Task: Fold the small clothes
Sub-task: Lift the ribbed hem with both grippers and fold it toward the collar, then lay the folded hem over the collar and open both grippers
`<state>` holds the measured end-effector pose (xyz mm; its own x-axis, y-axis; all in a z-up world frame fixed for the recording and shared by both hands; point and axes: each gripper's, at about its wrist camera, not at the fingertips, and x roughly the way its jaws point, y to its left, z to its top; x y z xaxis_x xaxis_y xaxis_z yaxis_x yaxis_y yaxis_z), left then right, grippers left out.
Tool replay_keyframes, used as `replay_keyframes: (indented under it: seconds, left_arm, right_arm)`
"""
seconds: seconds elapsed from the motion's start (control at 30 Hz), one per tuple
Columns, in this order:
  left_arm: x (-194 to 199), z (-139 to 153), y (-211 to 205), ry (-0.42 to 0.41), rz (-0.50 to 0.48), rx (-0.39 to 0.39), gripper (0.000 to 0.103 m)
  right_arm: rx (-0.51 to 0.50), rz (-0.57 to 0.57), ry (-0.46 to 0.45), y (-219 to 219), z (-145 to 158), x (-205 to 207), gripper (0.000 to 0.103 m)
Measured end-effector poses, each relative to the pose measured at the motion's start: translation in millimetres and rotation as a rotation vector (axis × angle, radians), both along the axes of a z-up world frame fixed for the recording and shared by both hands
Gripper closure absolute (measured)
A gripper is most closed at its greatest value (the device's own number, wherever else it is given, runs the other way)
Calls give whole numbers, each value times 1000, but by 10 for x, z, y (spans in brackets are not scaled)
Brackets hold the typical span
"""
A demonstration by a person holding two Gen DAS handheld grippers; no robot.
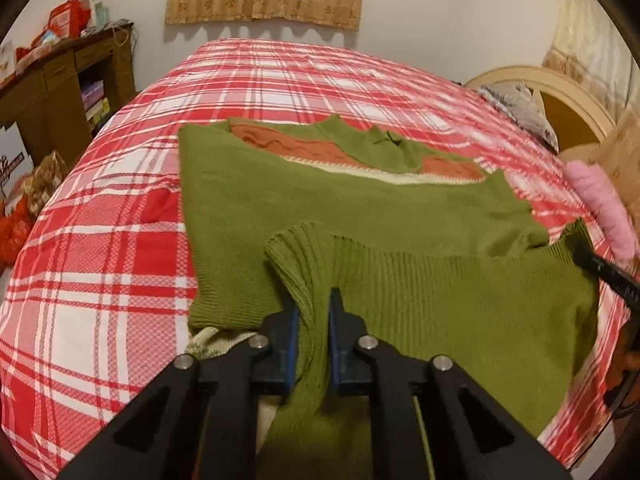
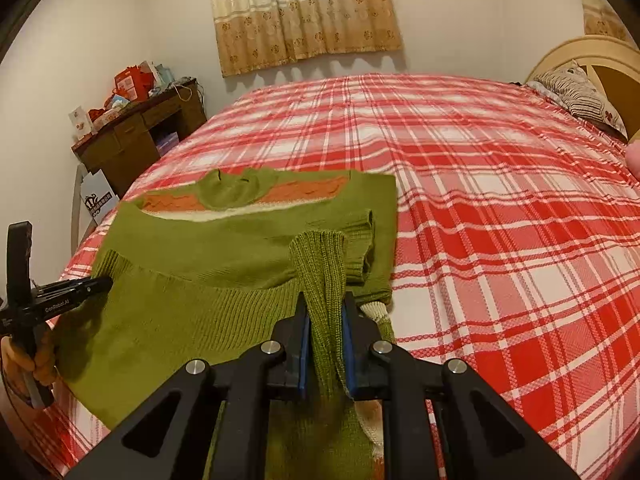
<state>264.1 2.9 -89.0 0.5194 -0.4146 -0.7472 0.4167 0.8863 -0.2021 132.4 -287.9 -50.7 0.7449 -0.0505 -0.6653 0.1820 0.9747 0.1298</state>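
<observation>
Jaws of left gripper point(image 1: 313, 312) clamped on ribbed hem of green sweater point(image 1: 320, 200), near-left corner. Jaws of right gripper point(image 2: 325, 312) clamped on same hem, near-right corner. Sweater spread on red plaid bedspread point(image 2: 500, 200), collar toward curtain point(image 2: 304, 12). Wooden desk point(image 2: 136, 136) left of bed; pillow point(image 2: 576, 92) far right.

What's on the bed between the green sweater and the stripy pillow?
Nothing. In the right wrist view, only bare red plaid bedsheet stretches from the green sweater to the stripy pillow.
</observation>
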Motion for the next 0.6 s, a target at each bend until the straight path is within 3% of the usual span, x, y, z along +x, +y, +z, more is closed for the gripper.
replay_keyframes:
  seconds: [0.23, 0.6]
  left_arm:
    - [127, 332, 34, -50, 60, -59, 91]
    - [754, 621, 27, -105, 186, -112, 91]
  right_arm:
    - [-40, 18, -73, 16, 366, 101, 89]
    - [-65, 12, -103, -170, 560, 969, 91]
